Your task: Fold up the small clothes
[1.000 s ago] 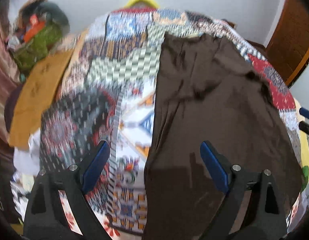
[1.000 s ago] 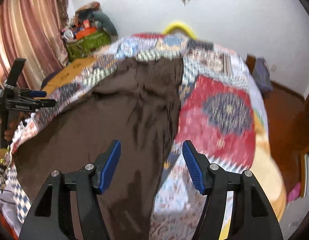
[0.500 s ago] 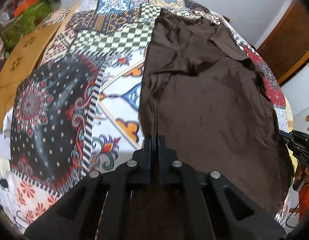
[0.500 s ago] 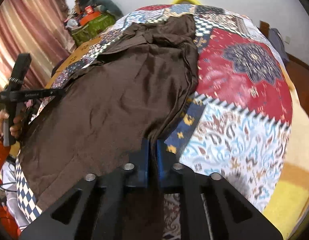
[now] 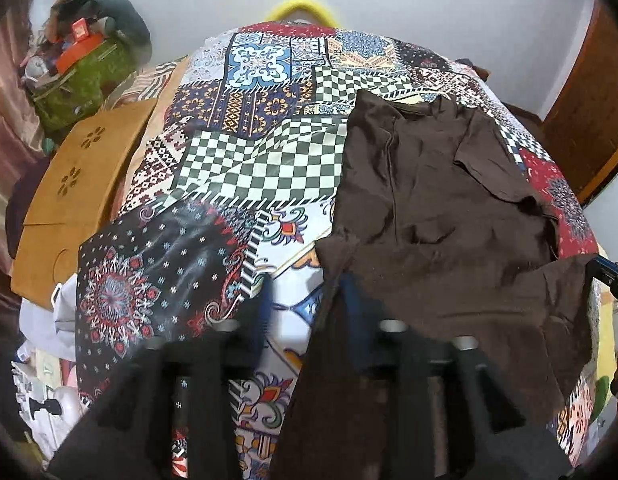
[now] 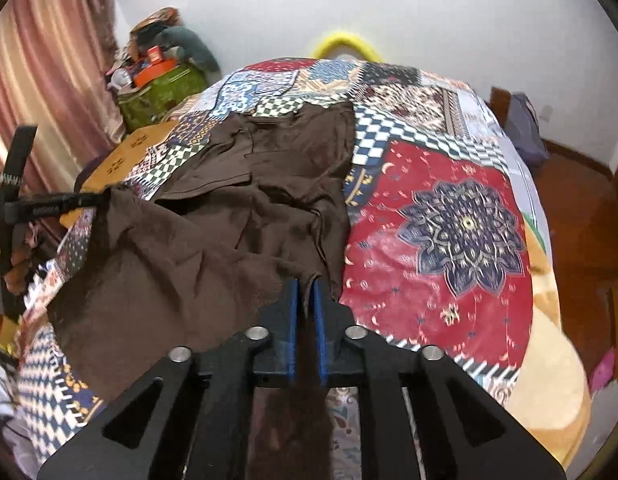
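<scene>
A dark brown garment [image 5: 437, 216] lies spread on a patchwork bedspread [image 5: 249, 152]; it also shows in the right wrist view [image 6: 229, 216]. My left gripper [image 5: 307, 304] is blurred, its jaws partly apart, and the garment's near left edge drapes over its right finger [image 5: 351, 300]. Seen from the right wrist view, the left gripper [image 6: 105, 198] pinches the garment's left corner and holds it raised. My right gripper [image 6: 305, 292] is shut on the garment's near right corner, lifted off the bedspread [image 6: 449, 216].
An orange perforated board [image 5: 73, 200] lies at the bed's left side. A green bag with clutter [image 6: 161, 88] stands in the far left corner by a pink curtain [image 6: 37, 80]. A wooden door [image 5: 589, 112] is at the right.
Both grippers closed on the garment's near corners half a second ago. They have since lifted the near edge and carried it forward; the left jaws now look partly apart.
</scene>
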Motion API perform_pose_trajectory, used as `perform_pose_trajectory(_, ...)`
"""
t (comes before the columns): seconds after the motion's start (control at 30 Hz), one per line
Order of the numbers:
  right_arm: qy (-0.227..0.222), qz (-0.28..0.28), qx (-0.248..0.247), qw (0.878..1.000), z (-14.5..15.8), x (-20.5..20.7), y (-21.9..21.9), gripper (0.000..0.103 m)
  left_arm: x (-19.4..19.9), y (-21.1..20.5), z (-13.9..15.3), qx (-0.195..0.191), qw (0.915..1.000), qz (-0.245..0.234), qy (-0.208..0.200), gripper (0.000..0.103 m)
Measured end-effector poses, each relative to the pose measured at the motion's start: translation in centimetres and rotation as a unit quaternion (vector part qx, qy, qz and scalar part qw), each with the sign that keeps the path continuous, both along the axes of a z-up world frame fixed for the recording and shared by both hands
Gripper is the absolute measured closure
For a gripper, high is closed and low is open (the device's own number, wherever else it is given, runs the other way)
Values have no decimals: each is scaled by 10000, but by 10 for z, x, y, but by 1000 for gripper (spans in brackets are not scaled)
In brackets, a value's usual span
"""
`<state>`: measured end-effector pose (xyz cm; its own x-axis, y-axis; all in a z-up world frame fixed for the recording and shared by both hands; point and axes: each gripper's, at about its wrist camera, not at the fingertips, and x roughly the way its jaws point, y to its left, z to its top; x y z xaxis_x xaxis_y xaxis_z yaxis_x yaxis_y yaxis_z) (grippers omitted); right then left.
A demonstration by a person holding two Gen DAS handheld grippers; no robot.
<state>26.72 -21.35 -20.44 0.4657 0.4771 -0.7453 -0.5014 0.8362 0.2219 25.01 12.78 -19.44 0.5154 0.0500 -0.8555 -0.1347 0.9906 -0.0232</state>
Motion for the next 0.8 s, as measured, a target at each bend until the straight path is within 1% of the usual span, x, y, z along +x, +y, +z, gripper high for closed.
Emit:
perform_pose_trajectory(0.03, 34, -27, 50, 10000, 0, -3, -4, 79, -7, 1, 0, 21, 10000, -20, -34, 50)
perform_pose_trajectory(0.07, 44, -47, 70, 10000, 1, -8, -9, 70, -12, 2, 0, 51, 10000, -43, -36, 46)
perform_pose_trajectory(0.1, 45, -71, 73, 9999, 0, -14, -14, 65, -18, 3, -1, 73, 10000, -64, -17, 46)
perform_pose_trajectory(0.17, 65, -76, 41, 9999, 0, -20, -22, 65, -32, 7, -6, 50, 9999, -50, 99, 46)
perform_pose_trajectory(0.3, 299, -109, -67, 9995, -12, -40, -37, 65, -59, 19, -20, -162, 9991, 83, 383, 46)
perform_pose_trajectory(0.43, 551, -113, -140, 9983, -27, -60, -44, 65, -88, 30, -38, -518, 9961, 239, 678, 46)
perform_pose_trajectory(0.57, 766, -61, -145, 9969, -42, -73, -44, 65, -108, 29, -47, -817, 9928, 302, 825, 46)
perform_pose_trajectory(0.67, 741, -114, -34, 9972, -45, -75, -45, 65, -118, 24, -51, -976, 9915, 247, 825, 46)
perform_pose_trajectory(0.7, 805, -159, 41, 9966, -46, -73, -46, 65, -120, 22, -51, -1002, 9914, 251, 802, 47)
perform_pose_trajectory(0.73, 869, -190, 112, 9960, -48, -72, -47, 67, -122, 20, -51, -1044, 9911, 260, 784, 50)
perform_pose_trajectory(0.77, 905, -188, 190, 9955, -49, -72, -48, 75, -122, 20, -50, -1116, 9905, 251, 757, 59)
perform_pose_trajectory(0.8, 930, -137, 286, 9952, -48, -72, -47, 80, -123, 19, -50, -1220, 9897, 231, 718, 69)
